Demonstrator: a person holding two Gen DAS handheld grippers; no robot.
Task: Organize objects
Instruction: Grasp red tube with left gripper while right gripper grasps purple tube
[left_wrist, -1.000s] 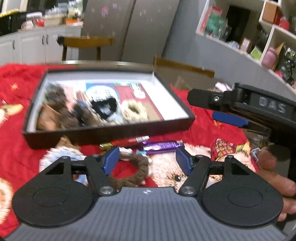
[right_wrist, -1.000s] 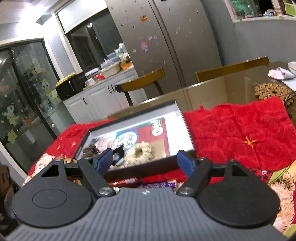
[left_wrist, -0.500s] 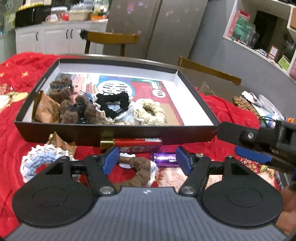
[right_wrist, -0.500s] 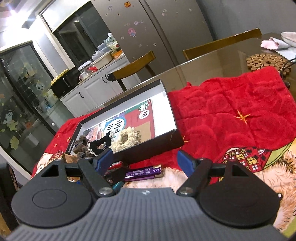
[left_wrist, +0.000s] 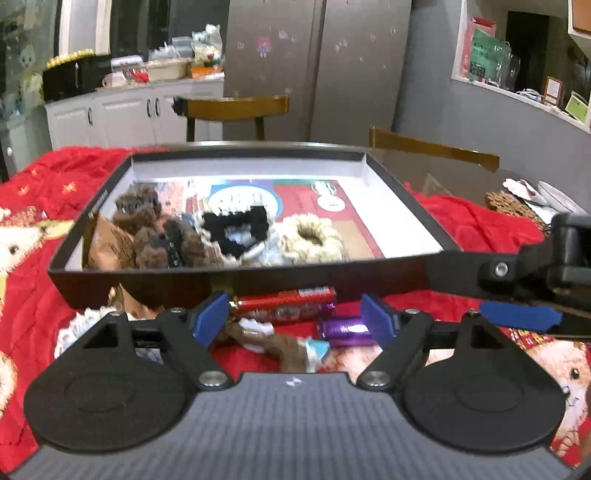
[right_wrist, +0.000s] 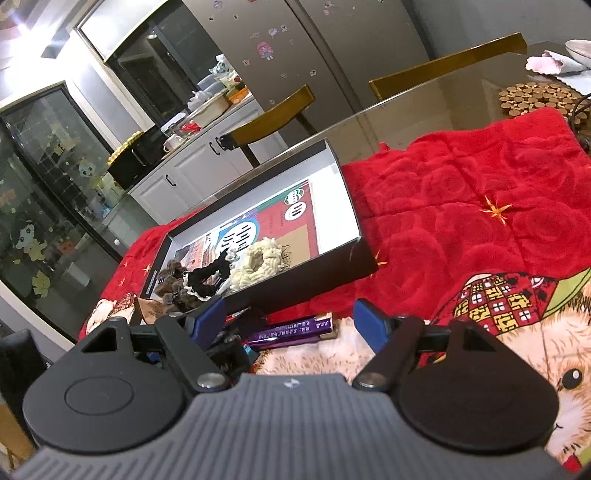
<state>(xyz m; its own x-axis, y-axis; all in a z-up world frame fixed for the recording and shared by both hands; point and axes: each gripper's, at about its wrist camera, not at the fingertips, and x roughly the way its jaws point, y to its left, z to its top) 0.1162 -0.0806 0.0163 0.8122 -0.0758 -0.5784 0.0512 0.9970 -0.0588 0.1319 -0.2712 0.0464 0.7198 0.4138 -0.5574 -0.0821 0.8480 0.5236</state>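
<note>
Left gripper (left_wrist: 295, 319): fingers (left_wrist: 210, 317) spreading wider, nothing pressed between them; in the gap, lower centre of the left view, lie a brown hair tie (left_wrist: 284, 347), a red snack bar (left_wrist: 286, 302) and a purple snack bar (left_wrist: 345, 326) on the red blanket (left_wrist: 29, 295) over the counter. Right gripper (right_wrist: 290, 323): fingers wide apart and empty, the purple bar (right_wrist: 291, 328) ahead of them. Hair tie probably light, soft, compressible; pinch across one strand of its loop. Wrapped bars likely light, stiff, slick; take each across the narrow width at mid-length. Black box (left_wrist: 258, 275), mid-frame, already holds several hair ties.
</note>
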